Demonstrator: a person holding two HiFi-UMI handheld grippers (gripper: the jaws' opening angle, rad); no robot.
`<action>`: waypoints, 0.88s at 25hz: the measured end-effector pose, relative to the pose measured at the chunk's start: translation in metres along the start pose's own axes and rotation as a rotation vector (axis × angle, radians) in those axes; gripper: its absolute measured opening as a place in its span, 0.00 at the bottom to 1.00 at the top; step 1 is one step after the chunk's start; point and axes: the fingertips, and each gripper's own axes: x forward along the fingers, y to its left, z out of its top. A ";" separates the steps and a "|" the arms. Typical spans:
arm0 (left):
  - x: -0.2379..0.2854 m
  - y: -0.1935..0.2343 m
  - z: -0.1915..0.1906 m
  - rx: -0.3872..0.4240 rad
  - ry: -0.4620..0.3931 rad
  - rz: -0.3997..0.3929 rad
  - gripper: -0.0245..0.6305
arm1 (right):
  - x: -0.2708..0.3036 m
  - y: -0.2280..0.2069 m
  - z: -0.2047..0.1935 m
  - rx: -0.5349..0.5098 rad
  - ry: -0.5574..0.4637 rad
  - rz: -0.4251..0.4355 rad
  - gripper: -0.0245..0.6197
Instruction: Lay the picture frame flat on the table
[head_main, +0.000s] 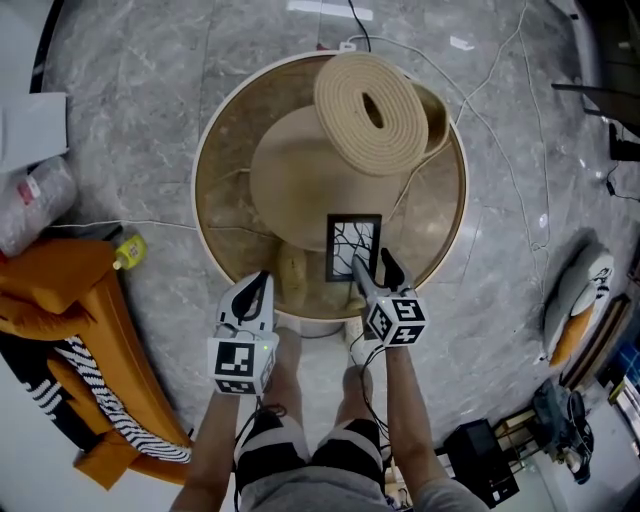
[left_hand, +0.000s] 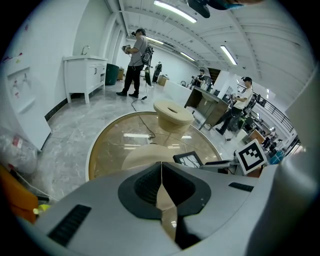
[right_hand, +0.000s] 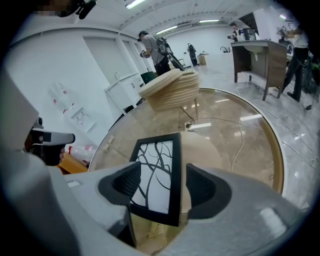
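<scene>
The black picture frame (head_main: 353, 247) with a dark branch print on white lies on the round glass table (head_main: 205, 150), near its front edge. My right gripper (head_main: 372, 262) is open and straddles the frame's near end. In the right gripper view the frame (right_hand: 157, 175) sits between the spread jaws, with a gap to the right-hand one, and the pads do not press on it. At the table's front left edge my left gripper (head_main: 255, 285) is shut and holds nothing. The left gripper view also shows the frame (left_hand: 189, 159) and the right gripper's marker cube (left_hand: 251, 155).
A big woven coil-shaped piece (head_main: 372, 112) stands at the table's far side, above the beige base (head_main: 300, 170) seen through the glass. A thin cable (head_main: 420, 170) crosses the tabletop. An orange cloth (head_main: 60, 290) and a yellow bottle (head_main: 128, 250) lie on the floor at left. People stand far off.
</scene>
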 end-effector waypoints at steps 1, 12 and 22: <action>-0.001 -0.001 0.002 0.004 -0.006 0.002 0.07 | -0.002 0.000 0.002 -0.002 -0.003 0.007 0.48; -0.032 -0.026 0.038 0.014 -0.093 0.028 0.07 | -0.050 0.031 0.050 -0.276 -0.046 0.053 0.43; -0.108 -0.064 0.078 0.056 -0.175 0.074 0.07 | -0.145 0.075 0.110 -0.331 -0.166 0.093 0.38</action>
